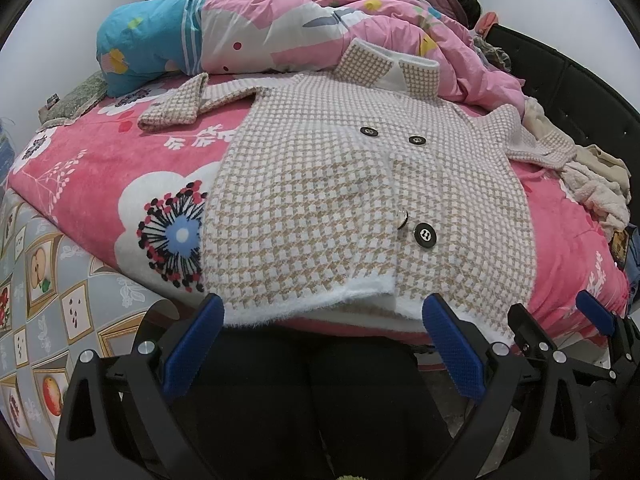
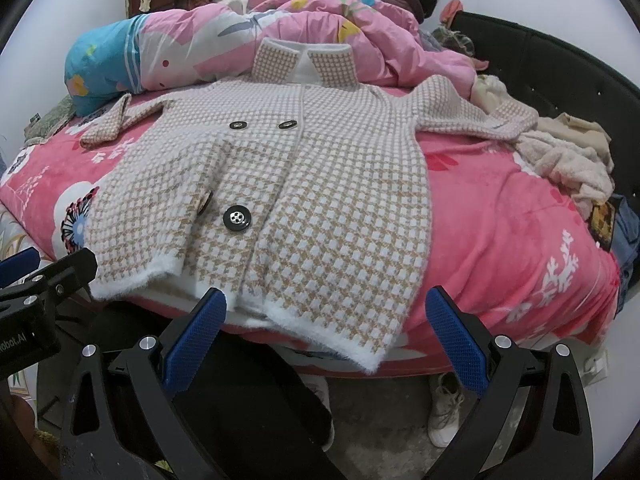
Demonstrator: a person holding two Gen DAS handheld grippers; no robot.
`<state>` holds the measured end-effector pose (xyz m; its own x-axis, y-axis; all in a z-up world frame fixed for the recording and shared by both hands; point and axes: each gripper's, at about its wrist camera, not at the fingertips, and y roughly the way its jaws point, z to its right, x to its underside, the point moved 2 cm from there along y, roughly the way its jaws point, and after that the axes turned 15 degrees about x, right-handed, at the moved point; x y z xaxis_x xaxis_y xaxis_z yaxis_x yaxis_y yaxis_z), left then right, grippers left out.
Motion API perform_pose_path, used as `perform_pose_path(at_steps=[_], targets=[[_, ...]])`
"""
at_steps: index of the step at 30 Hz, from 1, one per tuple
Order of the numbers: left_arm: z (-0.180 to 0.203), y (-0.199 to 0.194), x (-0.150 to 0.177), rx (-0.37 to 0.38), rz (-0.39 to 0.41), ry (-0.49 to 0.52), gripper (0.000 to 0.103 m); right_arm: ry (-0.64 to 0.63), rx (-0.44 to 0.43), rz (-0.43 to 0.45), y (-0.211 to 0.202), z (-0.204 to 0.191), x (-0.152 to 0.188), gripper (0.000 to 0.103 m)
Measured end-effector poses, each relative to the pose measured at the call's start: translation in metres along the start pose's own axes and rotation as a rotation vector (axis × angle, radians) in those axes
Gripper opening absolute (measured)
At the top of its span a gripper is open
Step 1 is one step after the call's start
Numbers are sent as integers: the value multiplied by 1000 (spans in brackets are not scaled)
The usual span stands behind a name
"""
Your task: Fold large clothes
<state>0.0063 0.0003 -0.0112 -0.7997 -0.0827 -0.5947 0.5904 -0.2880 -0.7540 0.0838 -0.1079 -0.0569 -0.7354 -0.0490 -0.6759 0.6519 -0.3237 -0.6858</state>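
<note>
A beige-and-white houndstooth coat (image 1: 320, 184) (image 2: 280, 184) with black buttons lies face up and spread flat on the pink floral bedspread (image 1: 80, 168) (image 2: 500, 220). Its collar points to the far side, both sleeves stretch out sideways, and its fluffy white hem hangs over the near bed edge. My left gripper (image 1: 324, 312) is open, its blue pads just short of the hem's left half. My right gripper (image 2: 326, 304) is open too, in front of the hem's right corner. Neither holds anything. The right gripper (image 1: 560, 316) also shows at the right edge of the left wrist view.
A rumpled pink and blue quilt (image 1: 248, 36) (image 2: 320, 24) is piled behind the collar, with people lying at the far side. Cream clothes (image 2: 568, 156) (image 1: 592, 184) are heaped at the right by the black headboard (image 2: 560, 60). A white shoe (image 2: 444, 408) stands on the floor under the bed edge.
</note>
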Motion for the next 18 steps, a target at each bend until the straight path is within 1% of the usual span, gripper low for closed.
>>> perform_pose_path(at_steps=[18], targets=[[-1,-2,-1,3,3,-2,98,-2,1,-2,-3,-1,-3,96]])
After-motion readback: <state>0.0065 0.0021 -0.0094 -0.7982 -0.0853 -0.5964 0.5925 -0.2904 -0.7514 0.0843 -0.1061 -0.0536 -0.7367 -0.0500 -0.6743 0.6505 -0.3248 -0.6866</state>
